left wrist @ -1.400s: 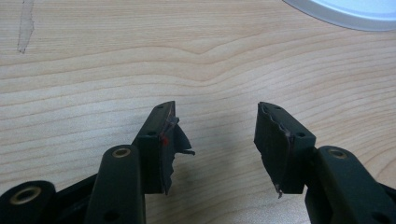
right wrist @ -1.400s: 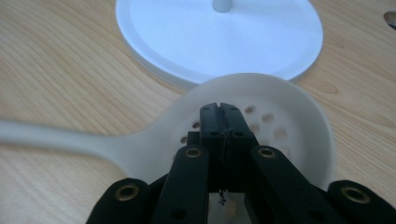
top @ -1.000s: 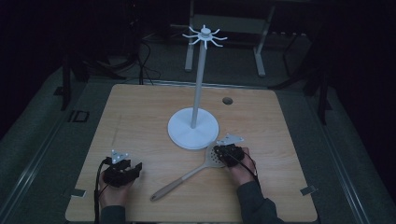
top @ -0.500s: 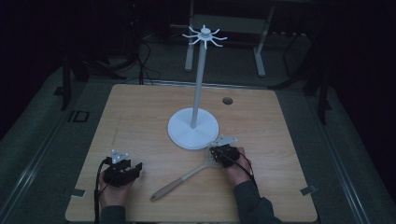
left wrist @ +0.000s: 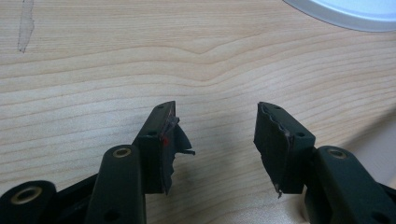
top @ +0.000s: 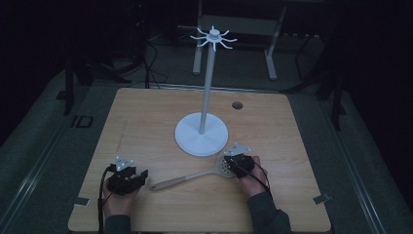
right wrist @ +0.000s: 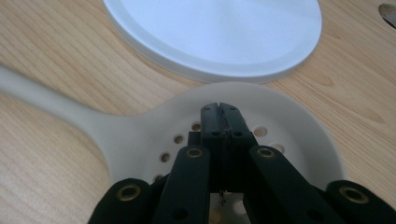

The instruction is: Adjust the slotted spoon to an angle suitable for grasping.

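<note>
Nearest the person, the left gripper [top: 127, 179] rests low over the pale wooden table [top: 146, 117], its two black jaws standing well apart with only bare wood grain between them; in the left gripper view [left wrist: 215, 140] the torn pads face each other across an empty gap, and the rim of a white disc lies well ahead of the jaws, up and to their right. The right gripper [right wrist: 223, 112] has its jaws pressed together, pad against pad, with no gap between them. Its tips sit over the round, perforated head of the pale grey plastic skimmer spoon [right wrist: 154, 135], whose holes show on both sides of the jaws; whether the tips touch the head I cannot tell. The spoon's long handle runs away from the jaws to their left. Just beyond the jaw tips lies the round white base of the tall white utensil stand [right wrist: 215, 32], its edge close to the spoon's head. In the high view the stand's thin pole [top: 208, 87] rises to a crown of hooks.
</note>
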